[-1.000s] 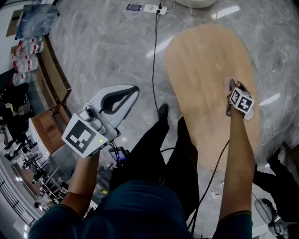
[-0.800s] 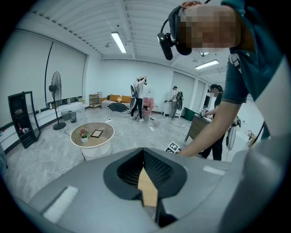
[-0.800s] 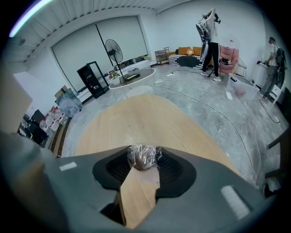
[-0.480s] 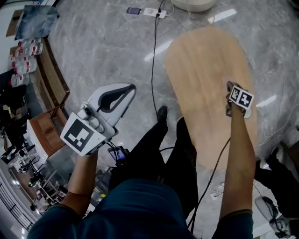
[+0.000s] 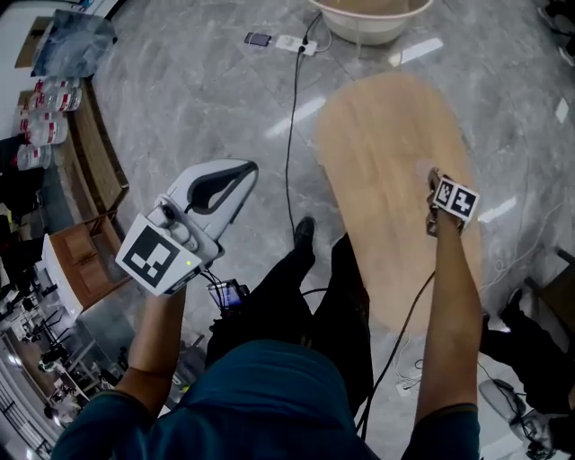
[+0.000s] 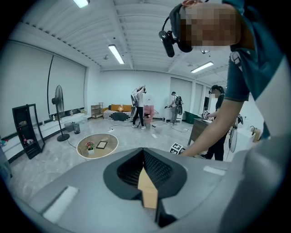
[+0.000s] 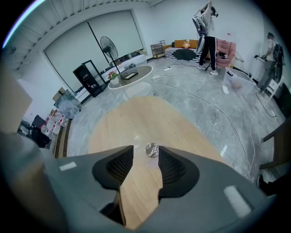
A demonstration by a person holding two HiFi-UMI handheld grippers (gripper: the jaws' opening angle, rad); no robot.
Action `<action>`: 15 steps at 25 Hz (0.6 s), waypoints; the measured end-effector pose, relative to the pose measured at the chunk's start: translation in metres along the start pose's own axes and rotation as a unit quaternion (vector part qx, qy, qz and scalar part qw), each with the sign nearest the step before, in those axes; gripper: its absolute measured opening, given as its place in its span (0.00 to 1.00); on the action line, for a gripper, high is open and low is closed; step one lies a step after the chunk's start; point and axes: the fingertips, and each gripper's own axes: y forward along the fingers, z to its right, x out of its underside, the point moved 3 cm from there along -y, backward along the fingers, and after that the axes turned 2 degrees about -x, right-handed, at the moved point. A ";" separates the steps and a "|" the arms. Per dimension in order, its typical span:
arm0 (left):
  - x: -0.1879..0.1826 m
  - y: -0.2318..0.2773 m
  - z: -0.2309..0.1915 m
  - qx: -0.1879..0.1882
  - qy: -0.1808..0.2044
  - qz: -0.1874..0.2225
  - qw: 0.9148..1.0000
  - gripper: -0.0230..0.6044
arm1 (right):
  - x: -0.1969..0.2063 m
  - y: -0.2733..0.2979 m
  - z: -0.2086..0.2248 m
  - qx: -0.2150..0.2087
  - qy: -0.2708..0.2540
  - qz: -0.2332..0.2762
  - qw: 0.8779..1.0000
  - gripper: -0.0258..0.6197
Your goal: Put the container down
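A small silvery container (image 7: 151, 149) sits on the oval wooden table (image 7: 145, 113), right at the fingertips of my right gripper (image 7: 145, 154). The jaws stand apart with bare wood between them and do not press the container. In the head view the right gripper (image 5: 434, 177) hovers over the table (image 5: 386, 135) near its right edge; I cannot make out the container there. My left gripper (image 5: 252, 168) is held off the table over the floor, empty, with its tips (image 6: 143, 152) meeting.
A power strip (image 5: 292, 16) and its cable (image 5: 292, 108) lie on the grey floor beside the table. Boxes and shelving (image 5: 90, 144) line the left side. A round white table (image 7: 132, 75), a fan (image 7: 107, 45) and several people stand farther off.
The right gripper has drifted slightly left and up along the table's right side. The left gripper has hardly moved.
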 end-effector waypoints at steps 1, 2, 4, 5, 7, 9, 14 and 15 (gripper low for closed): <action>-0.004 -0.004 0.000 -0.001 0.002 0.004 1.000 0.03 | -0.002 -0.006 -0.002 0.000 0.000 0.004 1.000 0.28; -0.008 -0.008 0.000 -0.003 0.004 0.008 1.000 0.03 | -0.004 -0.013 -0.004 0.000 0.001 0.009 1.000 0.28; -0.019 -0.016 0.000 -0.005 0.007 0.016 1.000 0.03 | -0.010 -0.029 -0.010 0.000 0.002 0.020 1.000 0.28; -0.023 -0.021 0.001 -0.006 0.008 0.021 1.000 0.03 | -0.013 -0.037 -0.013 -0.001 0.002 0.026 1.000 0.28; -0.032 -0.030 0.002 -0.007 0.012 0.032 0.999 0.03 | -0.017 -0.053 -0.021 -0.002 0.001 0.039 0.999 0.28; -0.041 -0.040 0.004 -0.007 0.015 0.043 0.999 0.03 | -0.019 -0.072 -0.029 -0.002 0.001 0.053 0.999 0.28; -0.067 -0.063 0.008 -0.007 0.018 0.070 0.997 0.03 | -0.040 -0.132 -0.056 -0.006 -0.012 0.107 0.994 0.28; -0.072 -0.066 0.009 -0.007 0.016 0.075 0.997 0.03 | -0.045 -0.145 -0.061 -0.009 -0.015 0.119 0.993 0.28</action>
